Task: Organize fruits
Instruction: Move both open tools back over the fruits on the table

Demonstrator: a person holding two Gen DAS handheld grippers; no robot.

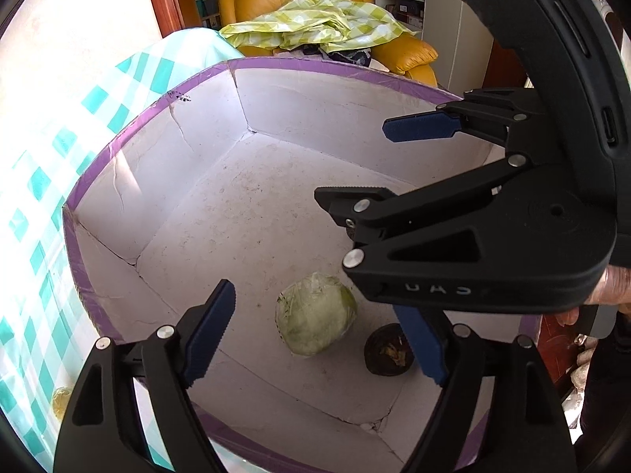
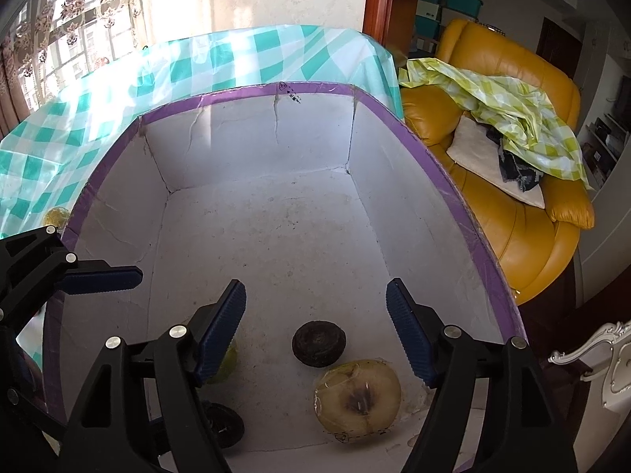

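A white box with a purple rim (image 1: 165, 96) (image 2: 236, 90) stands on a teal checked tablecloth. Inside lie a pale green wrapped fruit (image 1: 315, 315), a dark round fruit (image 1: 388, 351) (image 2: 318, 342), a wrapped yellowish fruit with a brown centre (image 2: 357, 396), and another dark one (image 2: 224, 421). My left gripper (image 1: 319, 339) is open above the green fruit, empty. My right gripper (image 2: 315, 331) is open above the dark fruit and the yellowish one, empty; it also shows in the left wrist view (image 1: 390, 165). The left gripper's finger (image 2: 106, 276) reaches in from the left.
A yellow fruit (image 1: 61, 400) (image 2: 55, 216) lies on the tablecloth (image 2: 98, 118) outside the box. A yellow leather armchair (image 2: 524, 213) with a green checked cloth (image 2: 512, 106) stands beyond the box. A window with curtains is at the far left.
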